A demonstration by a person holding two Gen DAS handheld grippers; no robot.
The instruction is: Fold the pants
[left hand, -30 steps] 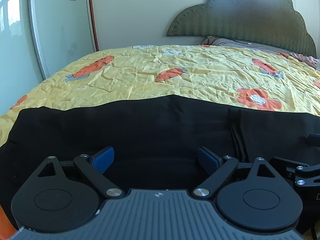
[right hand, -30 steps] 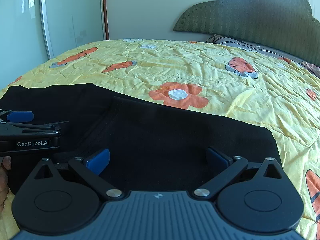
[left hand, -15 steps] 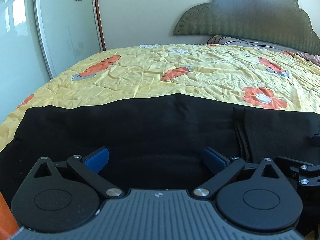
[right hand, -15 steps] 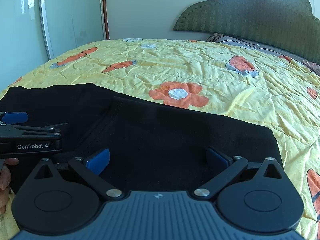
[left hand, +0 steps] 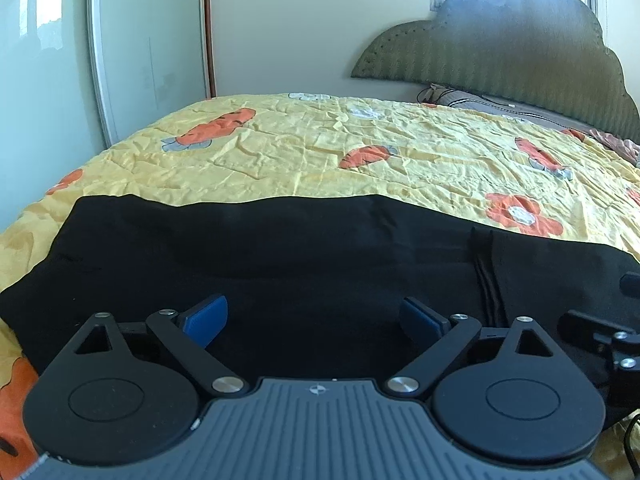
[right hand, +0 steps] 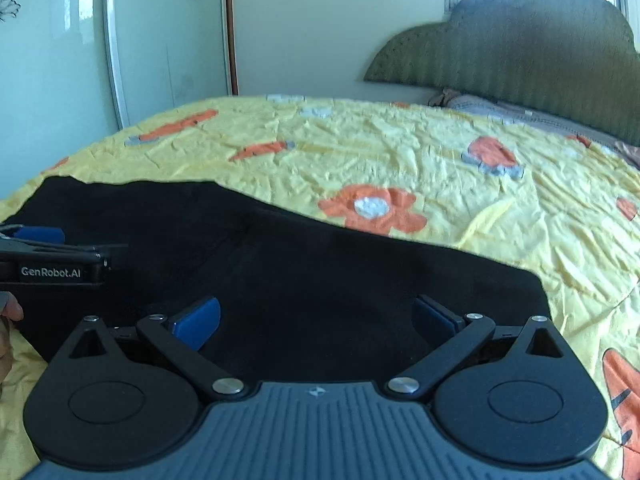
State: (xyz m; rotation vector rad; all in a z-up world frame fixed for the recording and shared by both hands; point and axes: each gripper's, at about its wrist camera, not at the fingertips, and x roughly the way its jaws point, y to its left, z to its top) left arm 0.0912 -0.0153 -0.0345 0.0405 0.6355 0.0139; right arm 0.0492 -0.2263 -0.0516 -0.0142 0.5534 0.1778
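Note:
Black pants (left hand: 280, 248) lie flat across the near part of a yellow flowered bedspread (left hand: 360, 152); a folded layer edge (left hand: 484, 272) runs across them at the right. My left gripper (left hand: 316, 318) hovers over the pants with its blue pads wide apart and closing slightly, nothing pressed between them. The same pants (right hand: 320, 276) fill the lower half of the right wrist view, ending at a right edge (right hand: 536, 292). My right gripper (right hand: 318, 320) is open above the cloth, gripping nothing. The left gripper (right hand: 52, 256) shows from the side at that view's left edge.
A green padded headboard (left hand: 500, 52) and pillows (left hand: 480, 102) stand at the bed's far end. A mirrored wardrobe door (left hand: 152, 40) lines the left wall. A hand (right hand: 8, 320) shows at the left edge of the right wrist view. The bedspread's far half carries no objects.
The left gripper has drawn back and risen a little, so more bedspread and wall show. Its pads widened, then narrowed slightly. The right view has tilted up slightly.

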